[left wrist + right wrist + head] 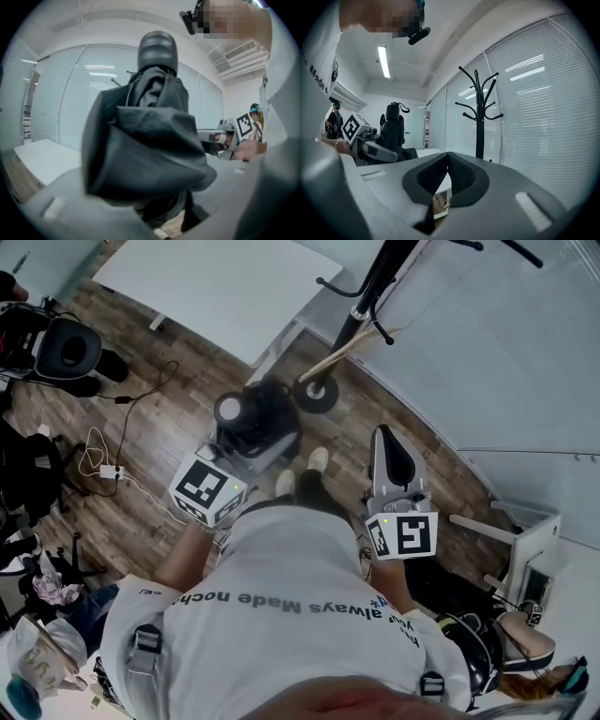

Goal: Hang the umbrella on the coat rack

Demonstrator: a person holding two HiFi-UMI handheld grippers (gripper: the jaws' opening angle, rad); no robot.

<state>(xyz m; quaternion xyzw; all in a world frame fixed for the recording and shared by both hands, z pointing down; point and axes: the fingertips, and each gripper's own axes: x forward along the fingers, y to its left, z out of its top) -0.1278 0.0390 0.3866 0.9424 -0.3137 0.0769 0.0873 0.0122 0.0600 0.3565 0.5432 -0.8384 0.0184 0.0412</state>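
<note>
A folded black umbrella (255,420) stands upright between the jaws of my left gripper (242,448), which is shut on its bunched fabric. In the left gripper view the umbrella (146,140) fills the middle, its rounded handle knob (157,50) on top, and hides the left gripper (154,208) jaws. My right gripper (388,452) is held level beside it, its ribbed pads meeting with nothing between them (446,174). The black coat rack (480,108) stands ahead by the blinds; its round base (316,395) is just beyond the umbrella. The right gripper view shows the umbrella (393,129) at the left.
A white table (216,287) stands ahead on the left over wooden floor. A wooden stick (349,352) leans by the rack's base. Cables and a power strip (111,471) lie at the left near a black chair (67,349). A white stool (527,549) is at the right.
</note>
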